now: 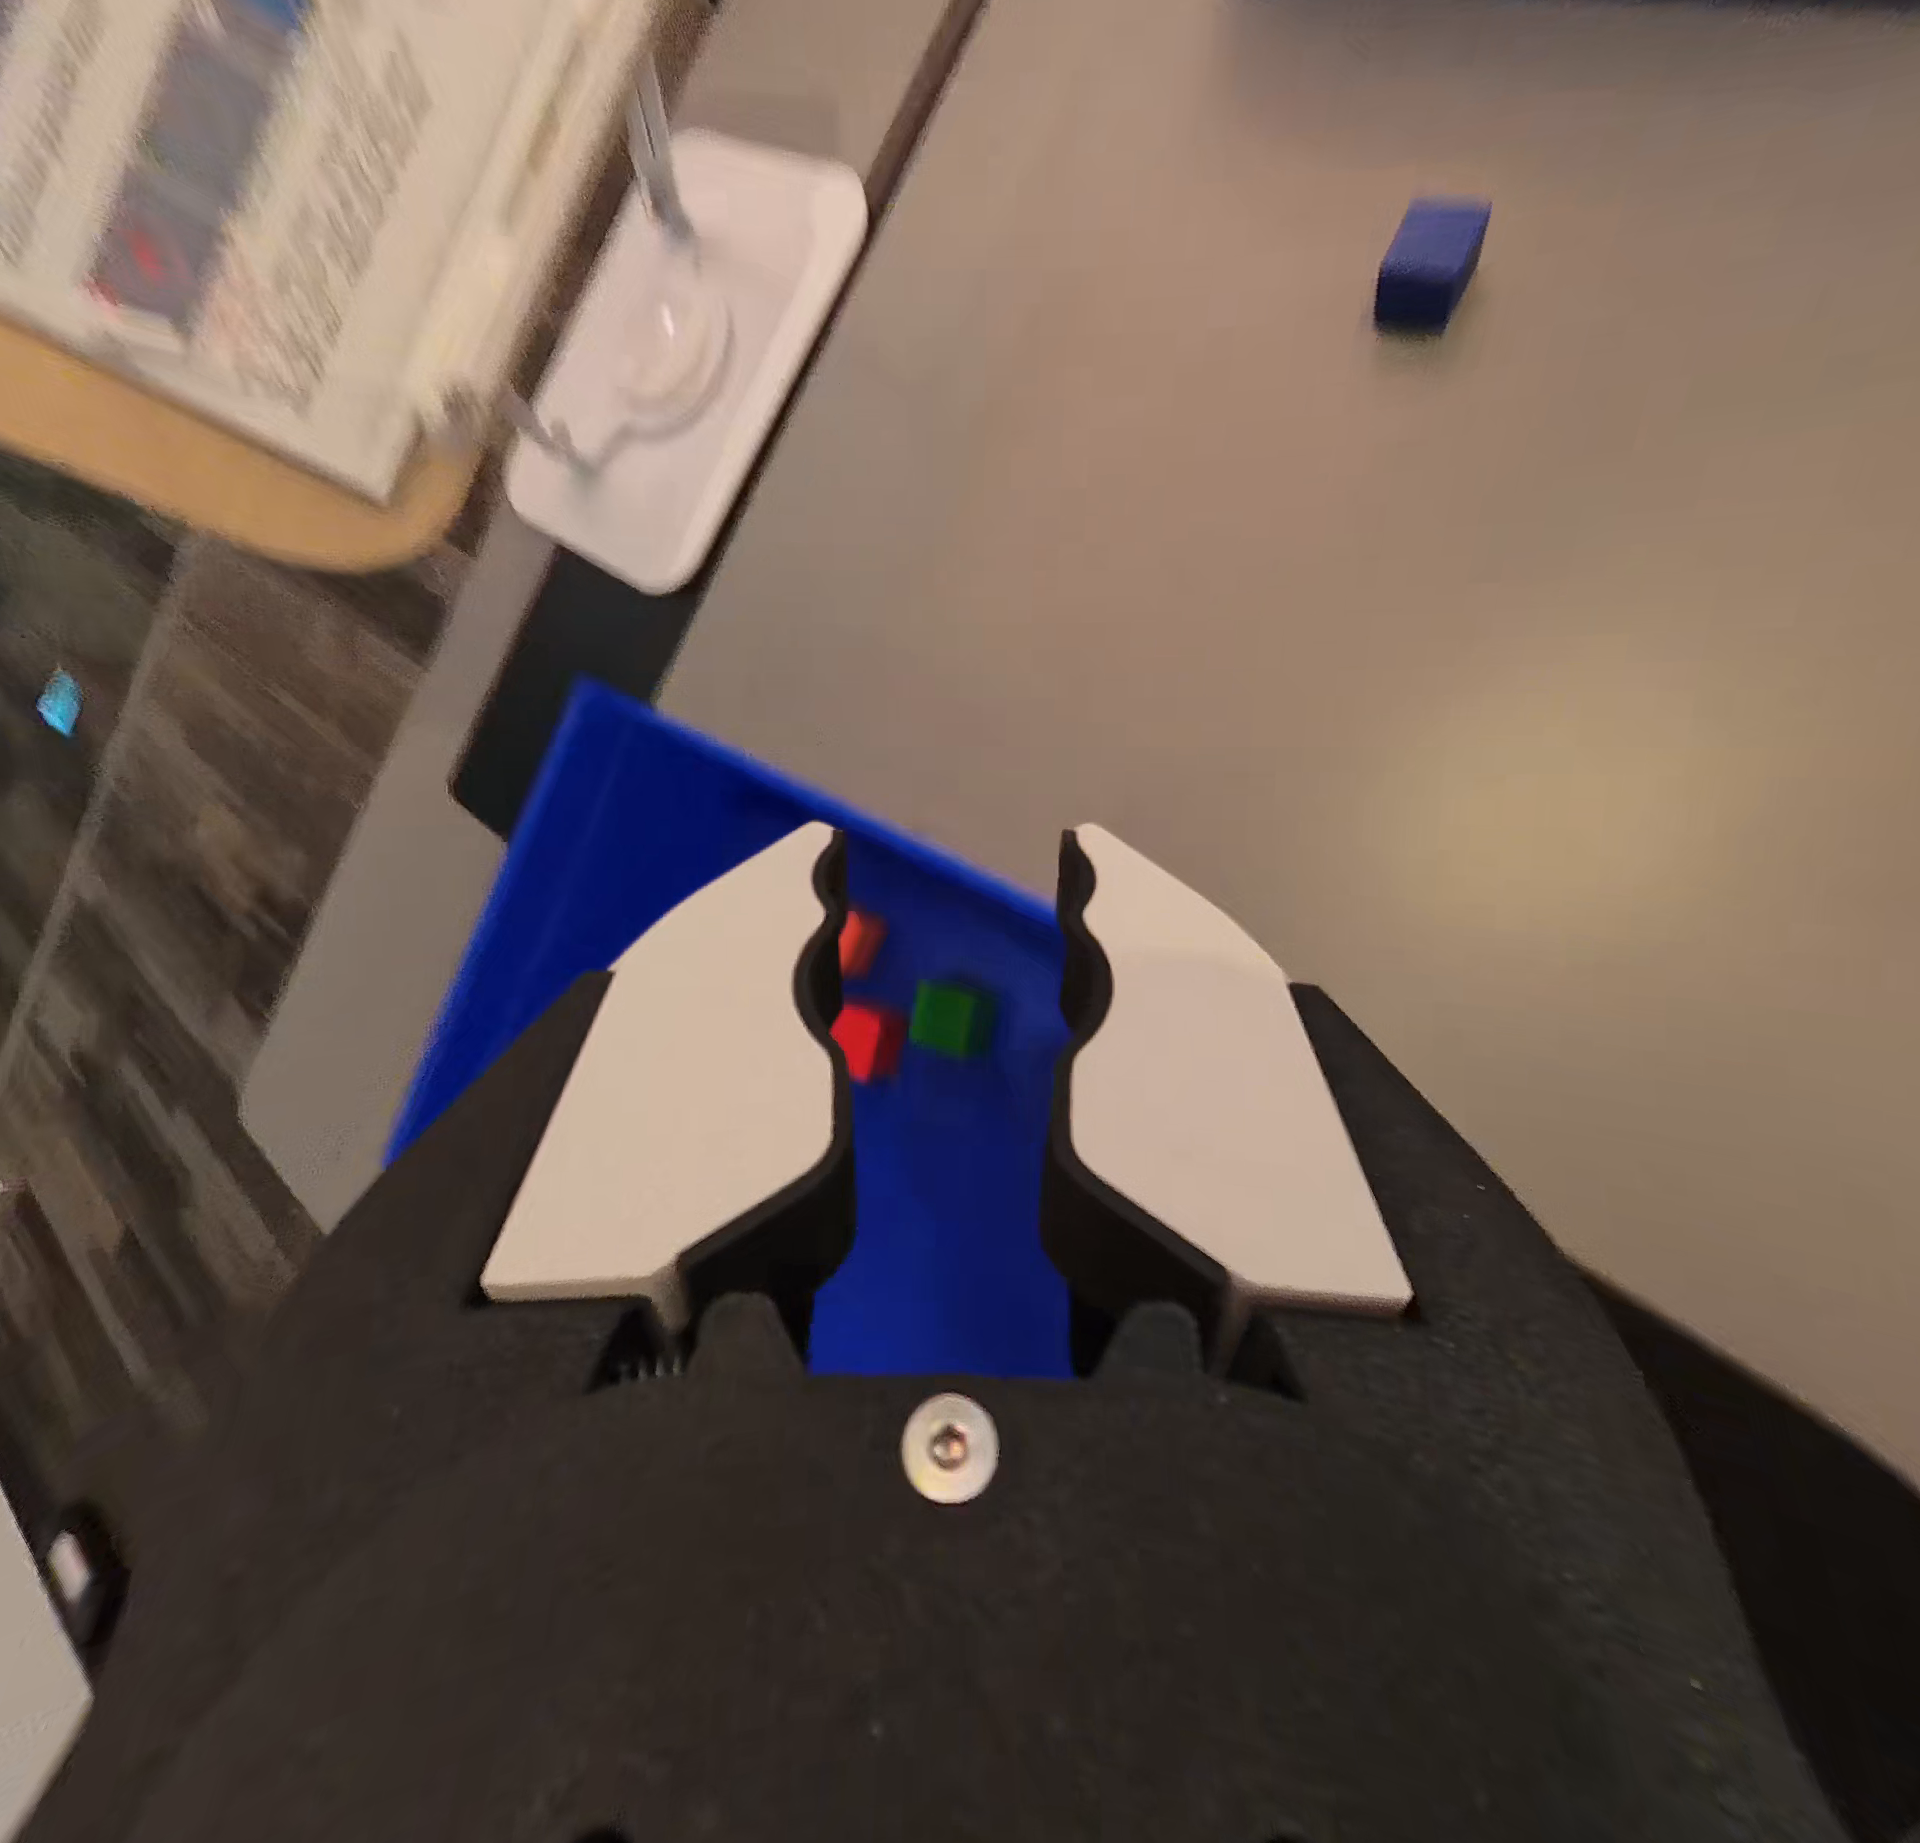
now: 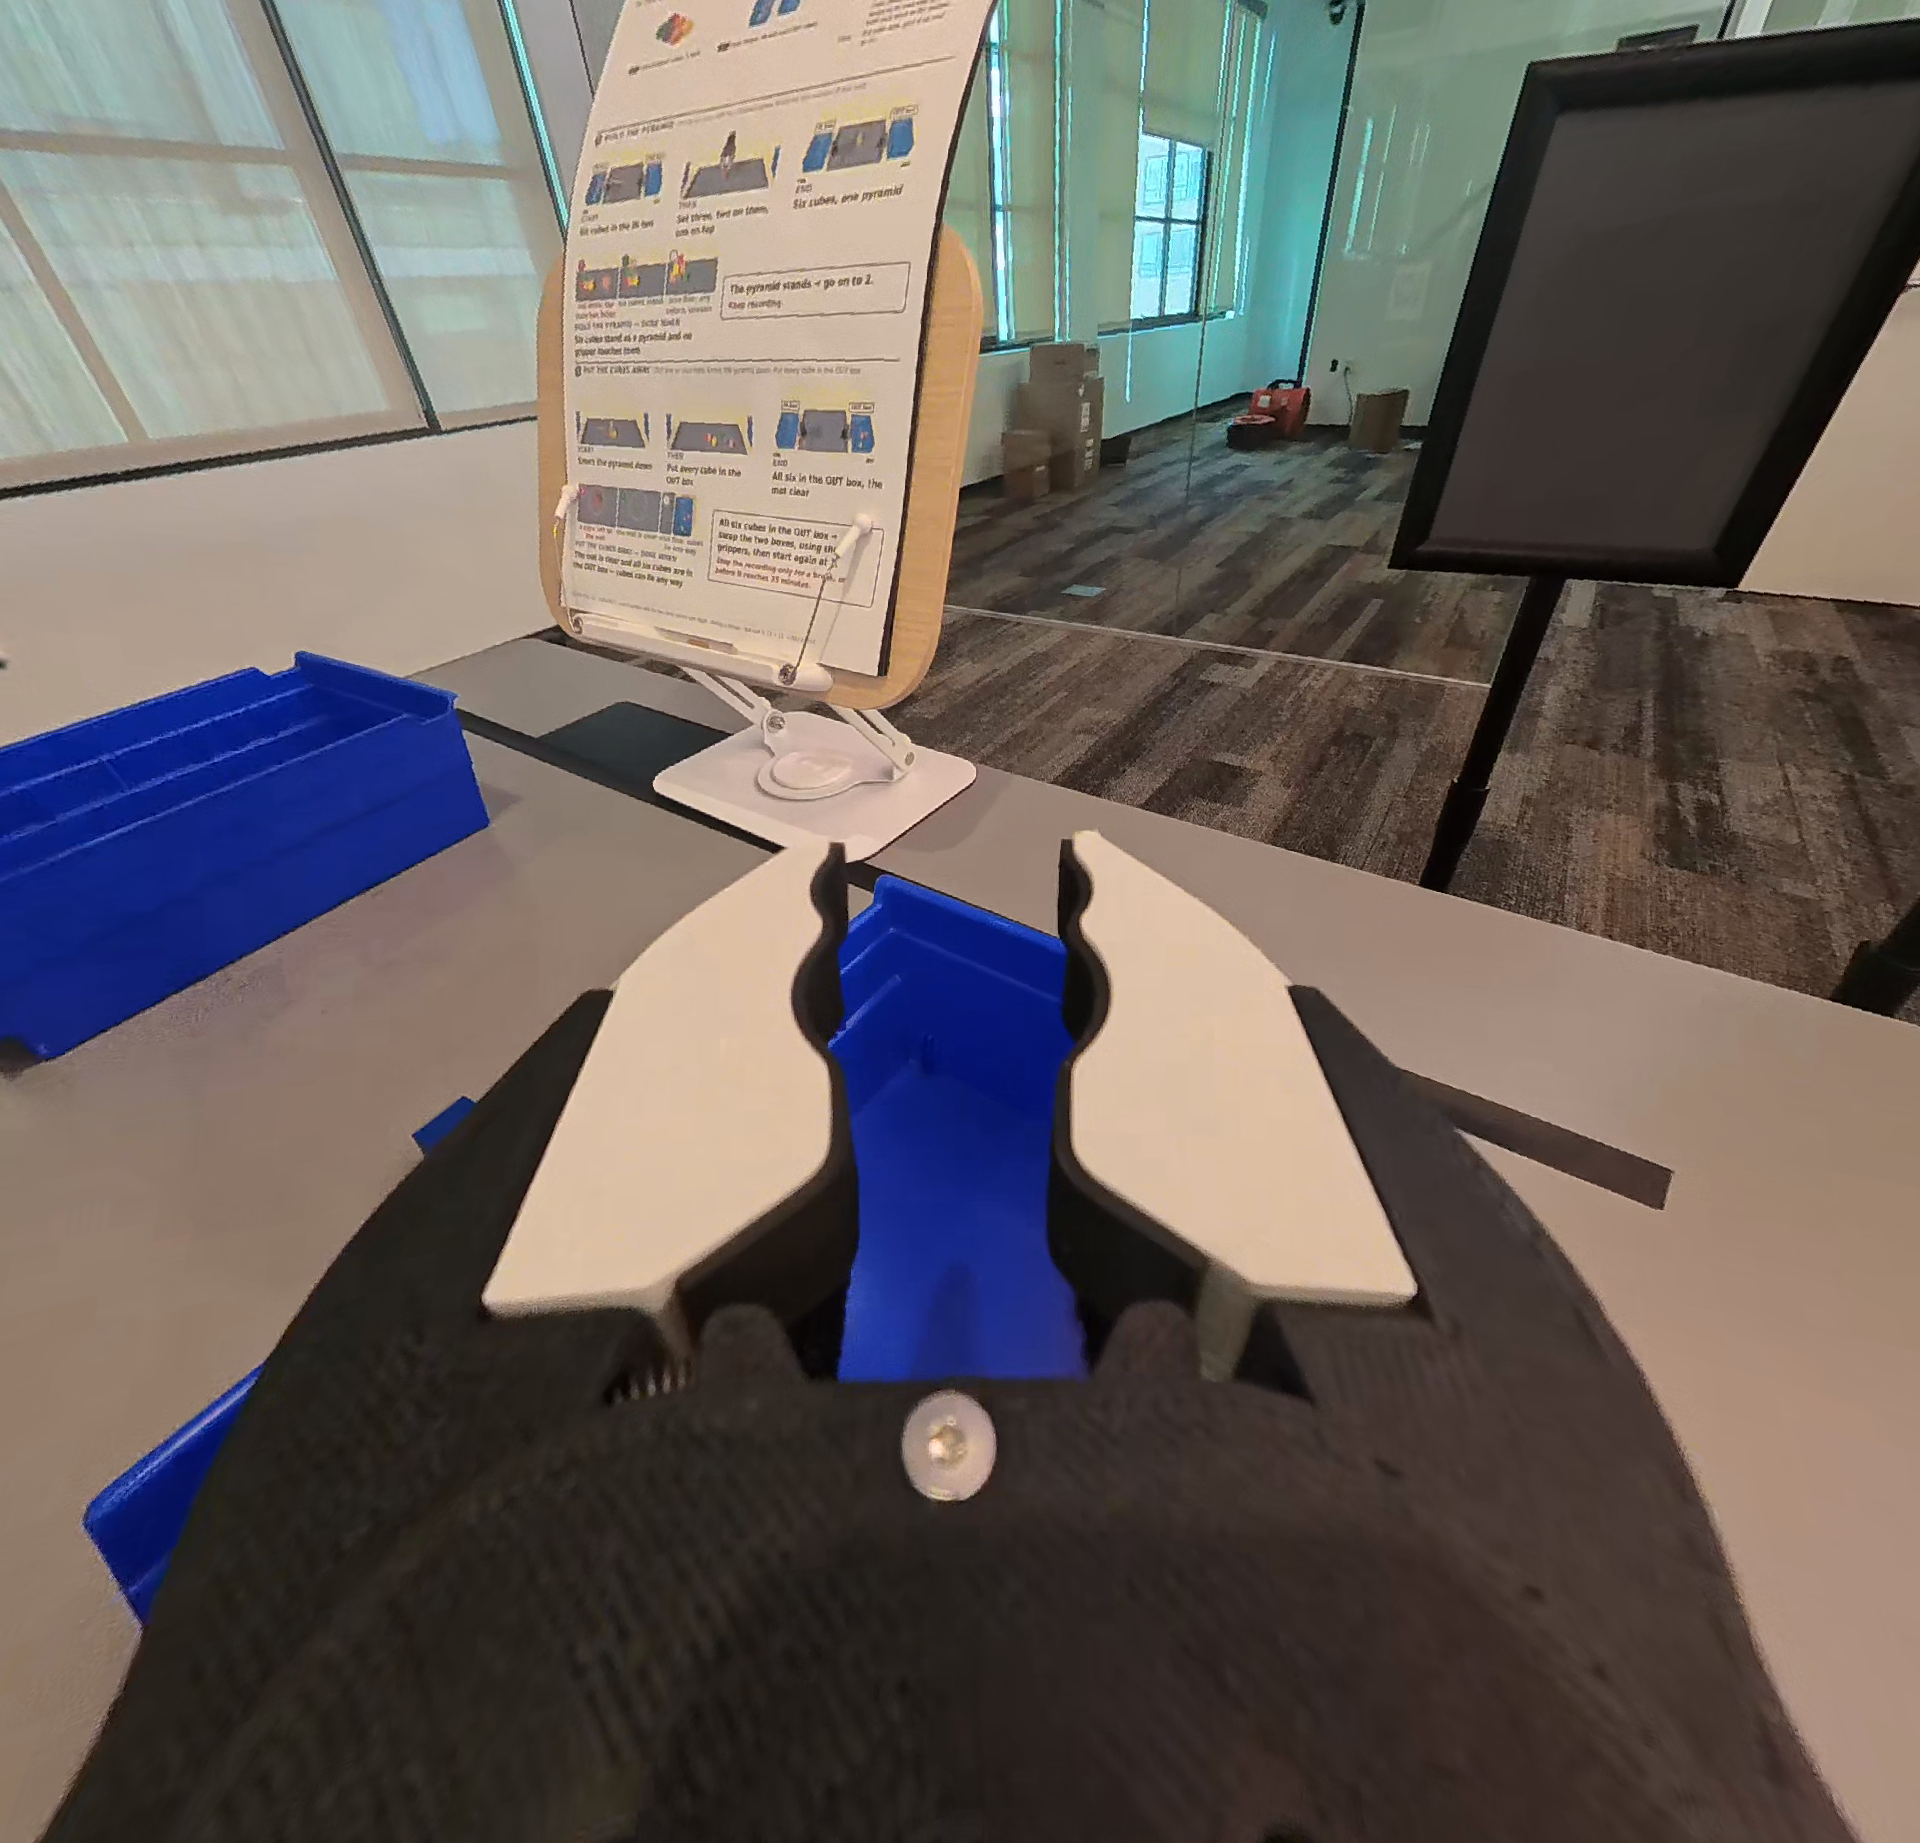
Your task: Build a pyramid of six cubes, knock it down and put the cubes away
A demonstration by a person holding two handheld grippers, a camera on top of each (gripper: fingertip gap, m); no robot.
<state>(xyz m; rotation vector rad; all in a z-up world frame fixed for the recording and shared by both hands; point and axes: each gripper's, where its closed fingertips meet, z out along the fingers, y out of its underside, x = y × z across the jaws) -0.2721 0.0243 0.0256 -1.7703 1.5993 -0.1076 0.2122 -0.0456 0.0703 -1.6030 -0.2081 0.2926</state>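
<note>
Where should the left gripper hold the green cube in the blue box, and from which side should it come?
Grip the green cube by two opposite side faces, coming straight down from above: the blue box walls block a sideways approach. The red cube lies close beside it, so the left gripper probably closes best across the other two faces.

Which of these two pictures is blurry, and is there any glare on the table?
Left wrist view: motion blur smears the paper sheet, the floor and the small cubes in the blue box; a soft bright patch of light sits on the grey table. Right wrist view: mostly sharp, the paper sheet crisp, straight lines bowed by the wide lens, no strong glare on the table.
</note>
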